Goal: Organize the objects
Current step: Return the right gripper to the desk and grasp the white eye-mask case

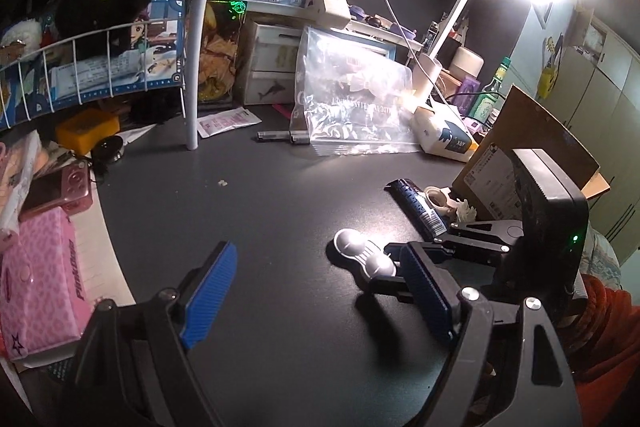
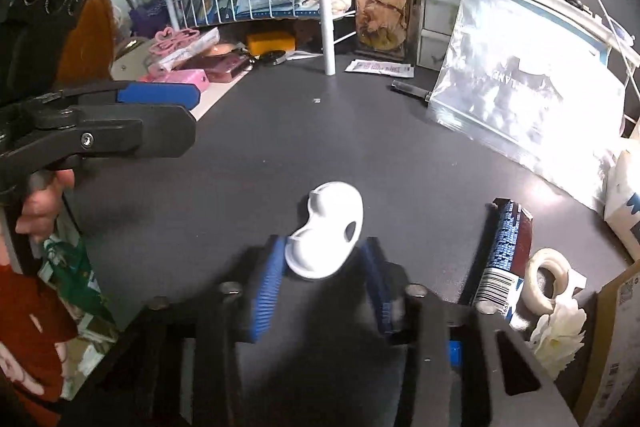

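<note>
The right gripper (image 2: 324, 273) was clamped on a white kidney-shaped plastic piece (image 2: 326, 235) low over the dark desk (image 2: 248, 155). The left gripper (image 1: 316, 291) hovered beside it, its blue-padded fingers (image 1: 210, 293) spread wide apart.

Black plastic left gripper (image 1: 316, 303), ribbed blue pads (image 1: 210, 293), silver screws, right gripper (image 2: 324, 283) alike, orange-red knit sleeve (image 1: 600, 307)

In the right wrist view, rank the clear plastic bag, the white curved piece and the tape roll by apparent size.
1. Clear plastic bag
2. White curved piece, though it sits nearest the camera
3. Tape roll
</note>
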